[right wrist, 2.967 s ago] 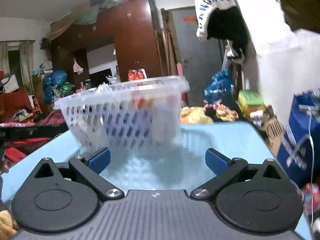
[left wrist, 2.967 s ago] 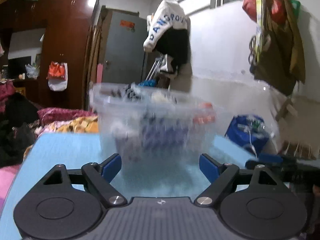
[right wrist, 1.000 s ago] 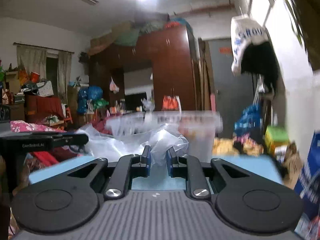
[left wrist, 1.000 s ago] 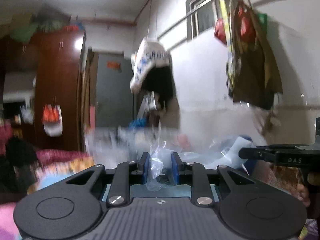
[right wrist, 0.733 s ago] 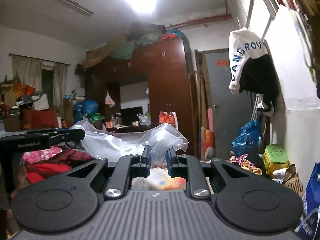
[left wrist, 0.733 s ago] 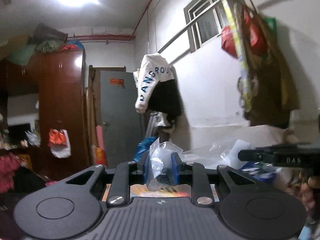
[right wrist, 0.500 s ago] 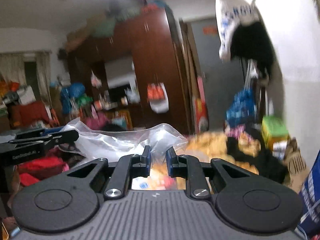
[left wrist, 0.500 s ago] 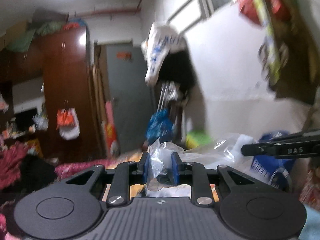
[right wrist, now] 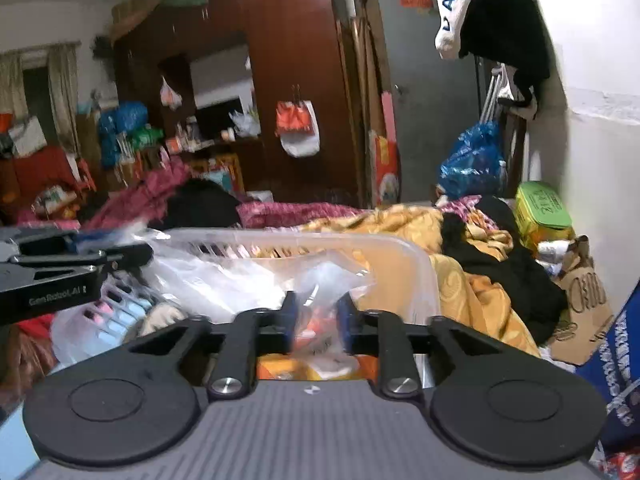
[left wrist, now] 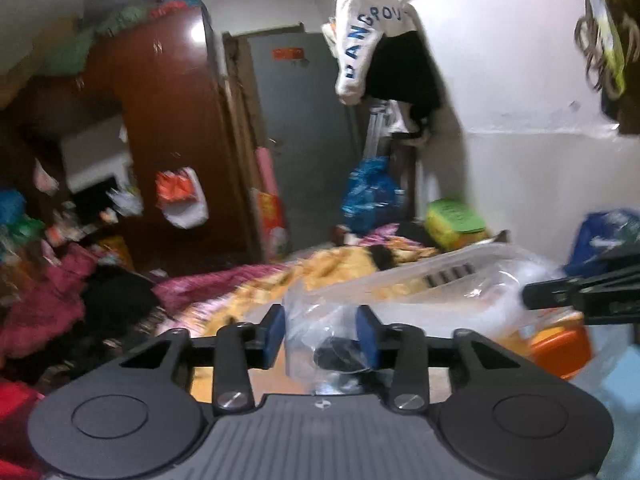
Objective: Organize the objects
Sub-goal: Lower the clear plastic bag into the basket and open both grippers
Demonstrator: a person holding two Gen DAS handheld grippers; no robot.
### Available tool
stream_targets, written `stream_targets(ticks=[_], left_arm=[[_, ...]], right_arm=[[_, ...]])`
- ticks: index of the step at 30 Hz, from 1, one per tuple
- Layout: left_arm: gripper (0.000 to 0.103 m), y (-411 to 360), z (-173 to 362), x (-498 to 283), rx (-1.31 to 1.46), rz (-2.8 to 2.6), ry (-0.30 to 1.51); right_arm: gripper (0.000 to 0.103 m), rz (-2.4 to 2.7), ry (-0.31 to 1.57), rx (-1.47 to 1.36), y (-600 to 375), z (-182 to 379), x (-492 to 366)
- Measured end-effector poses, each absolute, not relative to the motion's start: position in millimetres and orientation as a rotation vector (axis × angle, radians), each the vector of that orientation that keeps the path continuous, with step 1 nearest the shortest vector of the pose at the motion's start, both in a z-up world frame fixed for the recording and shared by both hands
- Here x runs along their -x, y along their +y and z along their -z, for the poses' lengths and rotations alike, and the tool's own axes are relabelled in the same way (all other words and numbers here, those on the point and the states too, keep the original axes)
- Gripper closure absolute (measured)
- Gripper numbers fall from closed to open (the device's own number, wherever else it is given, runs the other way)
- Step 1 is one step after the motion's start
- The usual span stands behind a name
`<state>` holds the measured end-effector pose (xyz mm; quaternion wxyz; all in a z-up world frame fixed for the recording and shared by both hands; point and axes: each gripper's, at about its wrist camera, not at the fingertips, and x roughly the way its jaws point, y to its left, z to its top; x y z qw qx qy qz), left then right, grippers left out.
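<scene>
The left gripper has parted slightly, though the crumpled clear plastic bag seemingly remains between its blue pads. The right gripper pinches the bag's other end above the translucent slotted plastic basket.

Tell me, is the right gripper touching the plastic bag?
Touching. The right wrist view shows the right gripper with both fingers pressed on the plastic bag.

A crumpled clear plastic bag sags low in the frame's centre over a translucent slotted basket, whose rim crosses mid-frame, with orange and pale packets dimly visible inside.
</scene>
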<state>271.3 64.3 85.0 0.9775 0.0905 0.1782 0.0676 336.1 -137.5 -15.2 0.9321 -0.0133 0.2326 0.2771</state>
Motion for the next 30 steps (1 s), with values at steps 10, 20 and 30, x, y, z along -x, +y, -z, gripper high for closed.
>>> stream_targets(ticks=[10, 20, 30], left_arm=[[0.000, 62.2, -93.4, -253.5, -0.148, -0.053, 0.295], [0.000, 60.4, -87.4, -246.8, -0.127, -0.058, 0.285], [0.000, 74.4, -87.9, -221.2, -0.043, -0.050, 0.261]], right_arm=[[0.000, -0.519, 0.370, 0.045, -139.6, 4.6, -322.1], [0.000, -0.556, 0.376, 0.025, -141.6, 1.7, -324.6], [0.000, -0.536, 0.353, 0.044, -148.6, -1.9, -298.5]])
